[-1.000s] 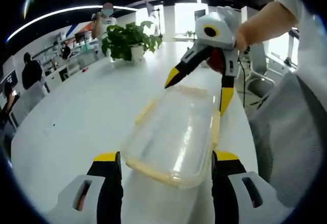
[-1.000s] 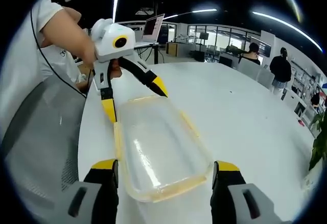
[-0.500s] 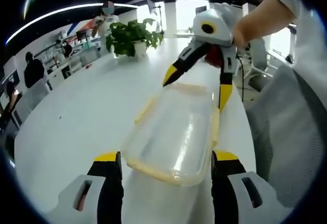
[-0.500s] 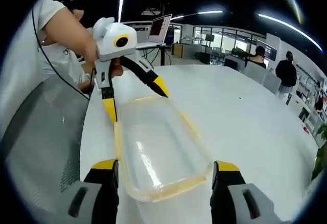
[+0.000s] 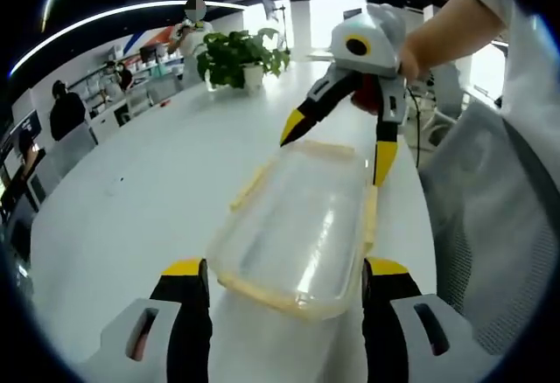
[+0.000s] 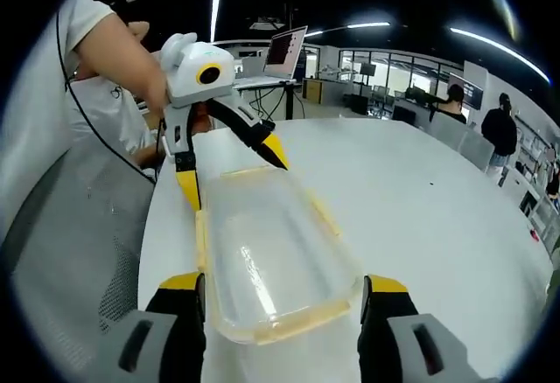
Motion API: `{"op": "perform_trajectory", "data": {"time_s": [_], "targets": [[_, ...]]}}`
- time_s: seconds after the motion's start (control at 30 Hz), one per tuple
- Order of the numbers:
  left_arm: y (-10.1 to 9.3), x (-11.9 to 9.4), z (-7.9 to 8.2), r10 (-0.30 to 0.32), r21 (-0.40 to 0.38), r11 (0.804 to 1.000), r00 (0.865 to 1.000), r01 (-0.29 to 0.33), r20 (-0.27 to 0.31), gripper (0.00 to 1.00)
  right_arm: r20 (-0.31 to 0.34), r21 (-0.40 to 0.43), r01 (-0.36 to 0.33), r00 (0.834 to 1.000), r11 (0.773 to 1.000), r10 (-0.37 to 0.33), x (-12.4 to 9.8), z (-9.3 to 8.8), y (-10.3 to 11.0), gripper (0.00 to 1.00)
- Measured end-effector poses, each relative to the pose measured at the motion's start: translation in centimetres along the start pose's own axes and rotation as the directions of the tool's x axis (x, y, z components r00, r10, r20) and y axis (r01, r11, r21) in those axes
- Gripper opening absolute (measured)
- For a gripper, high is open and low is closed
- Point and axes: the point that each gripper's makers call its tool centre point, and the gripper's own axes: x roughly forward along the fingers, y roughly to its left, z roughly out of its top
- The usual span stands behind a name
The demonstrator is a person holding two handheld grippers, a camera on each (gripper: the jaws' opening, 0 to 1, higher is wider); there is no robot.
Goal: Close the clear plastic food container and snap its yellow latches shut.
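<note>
Bracketing the container (image 5: 302,226) mid-frame, left gripper (image 5: 284,269) and right gripper (image 6: 282,280) are both spread at its ends; lid looks seated, so next press a latch (image 6: 325,212) down

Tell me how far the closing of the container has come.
Done: the lid lies on the clear plastic food container. In hand: each open hand-held gripper, left and right, straddles one end. Left: whether its yellow latches are snapped shut cannot be told.
</note>
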Motion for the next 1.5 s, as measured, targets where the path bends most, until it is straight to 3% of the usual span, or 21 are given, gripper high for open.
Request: {"op": "perform_trajectory", "data": {"time_s": [0.6, 1.3, 1.5], "targets": [[2.3, -2.7, -2.2, 0.020, -0.011, 1.000, 1.000, -0.020, 0.001, 0.69, -0.003, -0.021, -0.014, 1.000, 1.000, 0.014, 3.2, 2.8, 0.3, 0.70], [6.1, -2.1, -1.8, 0.033, -0.021, 0.999, 0.999, -0.034, -0.006, 0.68, -0.014, -0.039, -0.033, 0.999, 0.999, 0.033, 4.6, 4.0, -3.0, 0.70], [6.4, -2.1, -1.8, 0.034, -0.021, 0.999, 0.999, -0.034, -0.009, 0.69, -0.011, -0.040, -0.035, 0.999, 0.999, 0.034, 4.8, 4.2, -3.3, 0.70]]}}
